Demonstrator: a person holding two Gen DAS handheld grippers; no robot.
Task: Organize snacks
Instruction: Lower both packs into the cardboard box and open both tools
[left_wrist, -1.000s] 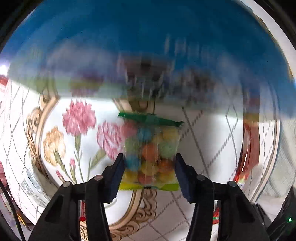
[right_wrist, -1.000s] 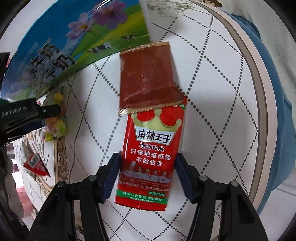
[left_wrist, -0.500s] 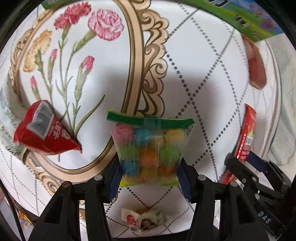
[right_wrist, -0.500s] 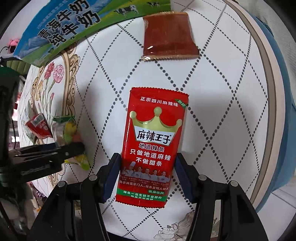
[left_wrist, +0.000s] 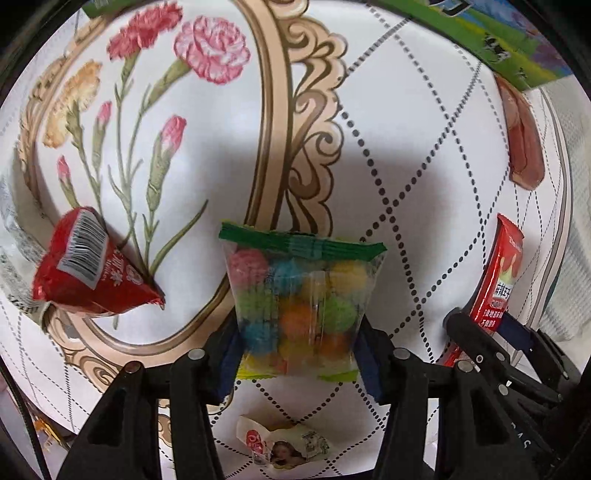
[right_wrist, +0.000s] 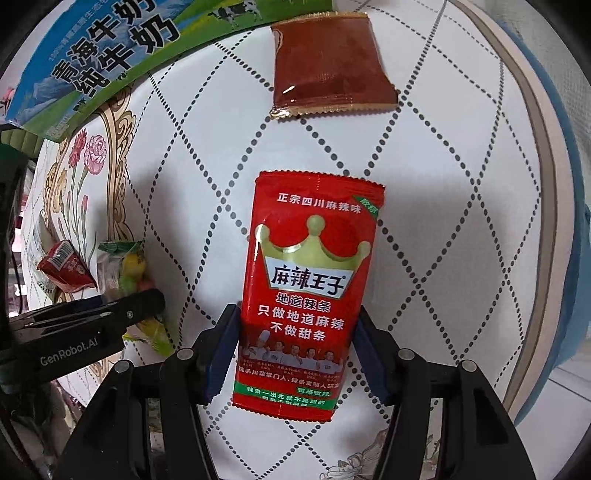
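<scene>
Left wrist view. We record the left claw (left_wrist: 295, 354) pointing down, its blue pads pressed on the lower sides of a clear candy bag (left_wrist: 301, 306) with a green sealed top, full of pink, blue, green, orange and yellow balls; its jaws have just been closing a little on the bag. We list here items that the other view lacks or barely shows: a small white wrapped sweet (left_wrist: 282, 446) lying below the claw, and a red triangular packet (left_wrist: 90, 266) with a white barcode label, to the left on the flower motif. At the right edge we see the right claw side-on, and a brown packet (left_wrist: 524, 147) further up.

Right wrist view. We record the right claw (right_wrist: 293, 356) gripping the lower end of a red spicy-strip packet (right_wrist: 310, 288) between its blue pads. Only this view lets us read the packet's face: a gold crown, "麻辣王子", "地道辣条", "只做地道麻辣 不做甜条", and "正宗四川麻辣味" along the top. Above it the brown packet (right_wrist: 328, 66), gold-edged, lies flat. A blue and green milk carton (right_wrist: 110, 48) reads "青海牛奶 纯牛奶". The left claw's body at the left bears "GenRobot.AI".

Surface. We note a round white tabletop (right_wrist: 436, 206) with dotted diamond lines, a gilt scroll frame and carnations.
</scene>
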